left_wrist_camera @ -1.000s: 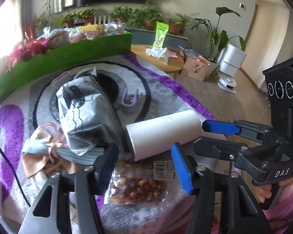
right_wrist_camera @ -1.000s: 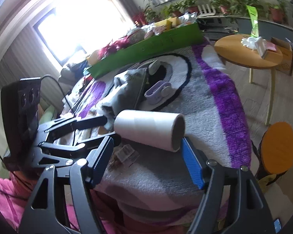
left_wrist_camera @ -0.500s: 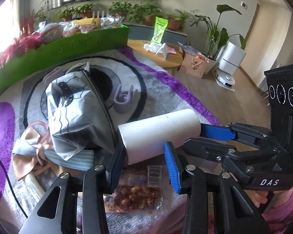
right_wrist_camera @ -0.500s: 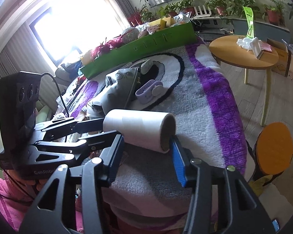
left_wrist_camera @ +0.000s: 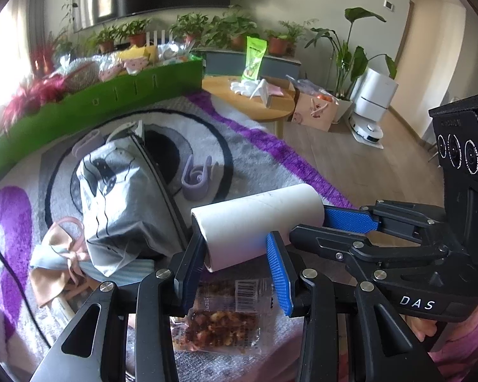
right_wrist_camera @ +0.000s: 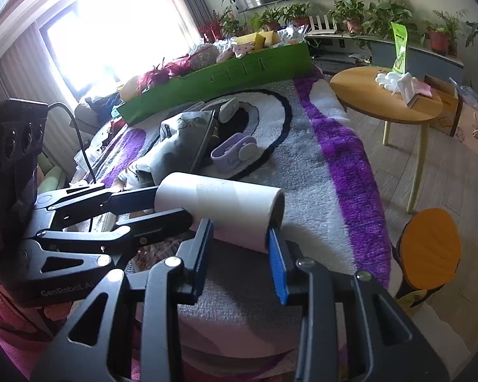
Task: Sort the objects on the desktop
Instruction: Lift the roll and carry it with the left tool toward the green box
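A white cardboard roll [left_wrist_camera: 255, 222] lies crosswise between both grippers, just above the rug. My left gripper [left_wrist_camera: 234, 245] has its blue pads on the roll's left end, over a clear snack packet [left_wrist_camera: 226, 318]. In the right wrist view my right gripper [right_wrist_camera: 240, 232] grips the roll [right_wrist_camera: 220, 203] at its open right end, and its jaws are still closing on it. Each tool shows in the other's view: the right gripper [left_wrist_camera: 322, 226] on the far end and the left gripper [right_wrist_camera: 172, 203] at the left end.
On the rug behind lie a grey pouch [left_wrist_camera: 121, 197], a lilac clip [left_wrist_camera: 197, 181] and a ribbon bow [left_wrist_camera: 60, 254]. A long green box [left_wrist_camera: 95, 105] full of items lines the back. A round wooden table [right_wrist_camera: 385, 95] and an orange stool [right_wrist_camera: 430, 248] stand off the right edge.
Both pairs of jaws have narrowed from wide open onto the ends of the white roll. The roll has shifted slightly toward me; the rest lies as before.
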`<state>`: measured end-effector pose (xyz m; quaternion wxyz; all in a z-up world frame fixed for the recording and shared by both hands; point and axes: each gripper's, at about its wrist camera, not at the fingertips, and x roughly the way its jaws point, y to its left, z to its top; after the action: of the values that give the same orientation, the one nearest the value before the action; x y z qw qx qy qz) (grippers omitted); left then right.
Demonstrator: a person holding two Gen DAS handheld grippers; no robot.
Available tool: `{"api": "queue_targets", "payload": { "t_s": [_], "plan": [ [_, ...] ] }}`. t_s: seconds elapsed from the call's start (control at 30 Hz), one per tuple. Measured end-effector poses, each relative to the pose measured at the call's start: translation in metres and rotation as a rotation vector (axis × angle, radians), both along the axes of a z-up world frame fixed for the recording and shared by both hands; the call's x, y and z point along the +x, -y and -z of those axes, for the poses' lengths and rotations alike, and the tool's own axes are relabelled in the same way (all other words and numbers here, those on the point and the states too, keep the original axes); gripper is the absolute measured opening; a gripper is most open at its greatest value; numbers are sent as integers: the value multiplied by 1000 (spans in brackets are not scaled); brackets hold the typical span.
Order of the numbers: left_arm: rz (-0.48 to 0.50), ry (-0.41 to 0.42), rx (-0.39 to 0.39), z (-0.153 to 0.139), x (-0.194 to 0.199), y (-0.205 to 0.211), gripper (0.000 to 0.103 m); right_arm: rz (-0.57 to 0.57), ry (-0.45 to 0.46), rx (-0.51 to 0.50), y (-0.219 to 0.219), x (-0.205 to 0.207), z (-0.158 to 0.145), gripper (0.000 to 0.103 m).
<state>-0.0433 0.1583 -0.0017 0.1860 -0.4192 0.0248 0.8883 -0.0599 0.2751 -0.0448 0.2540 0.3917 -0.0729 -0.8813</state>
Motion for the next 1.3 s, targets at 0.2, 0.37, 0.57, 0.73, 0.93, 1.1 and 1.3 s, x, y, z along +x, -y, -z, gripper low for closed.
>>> {"api": "queue_targets", "payload": {
  "t_s": [0.2, 0.37, 0.57, 0.73, 0.93, 1.1, 1.3],
  "plan": [
    [16, -54, -8, -17, 4, -4, 40, 20, -45, 5, -2, 6, -16, 35],
    [23, -93, -18, -28, 3, -4, 40, 27, -87, 12, -2, 10, -29, 35],
    [0, -141, -26, -44, -1, 7, 40, 20, -130, 24, 5, 5, -45, 35],
    [-43, -170, -27, -57, -5, 28, 40, -21, -161, 32, 23, -6, -60, 35],
    [-103, -200, -35, -71, -10, 58, 40, -80, -192, 27, 50, -20, -77, 36],
    [-155, -210, -42, -79, -14, 86, 40, -124, -175, -3, 76, -36, -86, 36],
    [-202, -231, -38, -92, -23, 117, 40, -169, -183, -13, 105, -50, -99, 36]
  ]
}}
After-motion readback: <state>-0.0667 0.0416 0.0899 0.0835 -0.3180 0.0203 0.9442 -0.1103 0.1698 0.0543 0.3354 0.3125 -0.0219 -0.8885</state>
